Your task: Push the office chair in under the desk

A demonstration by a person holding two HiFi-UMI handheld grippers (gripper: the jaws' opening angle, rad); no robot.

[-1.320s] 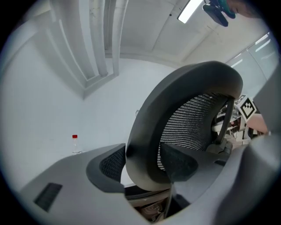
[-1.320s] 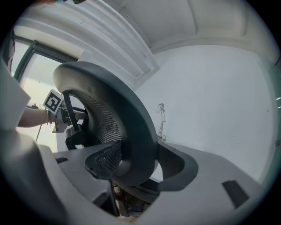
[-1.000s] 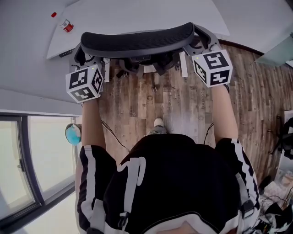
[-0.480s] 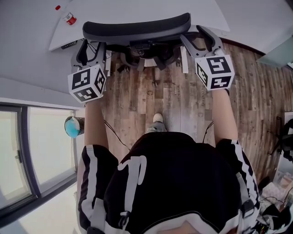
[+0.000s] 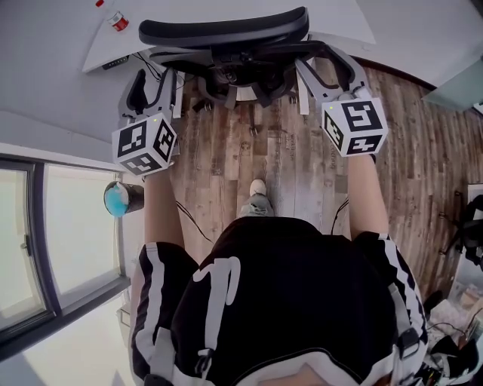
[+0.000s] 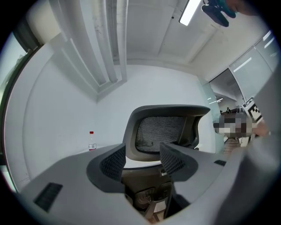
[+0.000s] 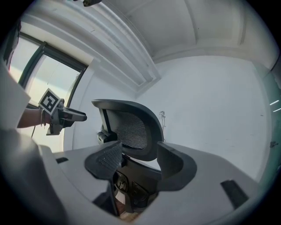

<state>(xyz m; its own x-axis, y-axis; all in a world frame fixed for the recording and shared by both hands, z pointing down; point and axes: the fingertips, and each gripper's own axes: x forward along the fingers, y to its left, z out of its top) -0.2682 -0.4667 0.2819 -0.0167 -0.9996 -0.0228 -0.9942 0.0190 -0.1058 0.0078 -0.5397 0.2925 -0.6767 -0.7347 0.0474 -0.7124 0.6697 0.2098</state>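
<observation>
The black office chair [image 5: 223, 30] stands at the top of the head view, its curved mesh back [image 6: 164, 132] facing me and its seat partly under the white desk [image 5: 339, 22]. My left gripper [image 5: 153, 75] reaches the left side of the chair's back frame. My right gripper [image 5: 321, 60] reaches the right side. Both point level at the chair. In the left gripper view the left gripper [image 6: 142, 160] has its jaws wide apart with nothing pinched between them. The right gripper [image 7: 140, 160] is likewise open, and the chair's back [image 7: 129, 129] rises behind it.
A small red-capped bottle [image 5: 117, 20] stands on the desk at the left. A blue round object [image 5: 121, 198] sits by the window wall at the left. Cables trail over the wood floor [image 5: 294, 173] near my shoe [image 5: 258, 197]. Clutter lies at the far right.
The chair has rolled farther toward the desk, up the head view. Both grippers followed it, and my foot has stepped forward.
</observation>
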